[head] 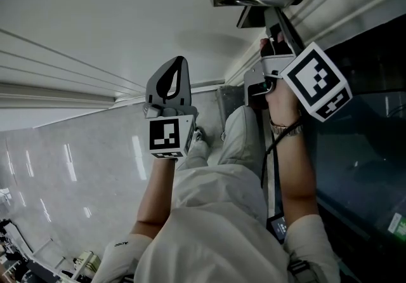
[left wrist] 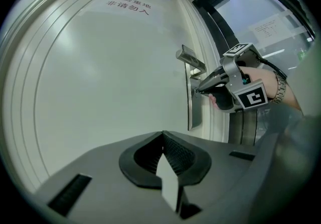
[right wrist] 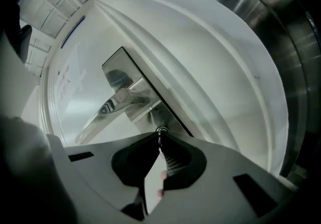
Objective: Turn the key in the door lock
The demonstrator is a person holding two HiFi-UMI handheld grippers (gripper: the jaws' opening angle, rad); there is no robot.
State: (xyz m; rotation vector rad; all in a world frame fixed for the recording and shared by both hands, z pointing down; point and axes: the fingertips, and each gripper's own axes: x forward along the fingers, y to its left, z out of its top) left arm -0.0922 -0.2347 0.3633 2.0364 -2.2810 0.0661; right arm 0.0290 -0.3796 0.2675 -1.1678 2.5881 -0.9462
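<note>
Left gripper [left wrist: 163, 137] is closed and empty, well short of the door [left wrist: 100, 77]. Right gripper [right wrist: 159, 136] pinches the key [right wrist: 161, 130] in the lock [right wrist: 150, 113], with the handle [right wrist: 108, 110] just above its tips. High on the door, writing [left wrist: 128, 6] reads 非请勿入.

From where I stand, the person's left arm is bent at the elbow with the bare forearm out in front. It holds the grey plastic left gripper [left wrist: 162, 135] level, its jaws pressed together on nothing. The right arm reaches further forward, a metal watch band [head: 283, 128] on the wrist, and the grey plastic right gripper [left wrist: 199, 89] has its jaws pinched onto a small metal key [right wrist: 160, 130].
</note>
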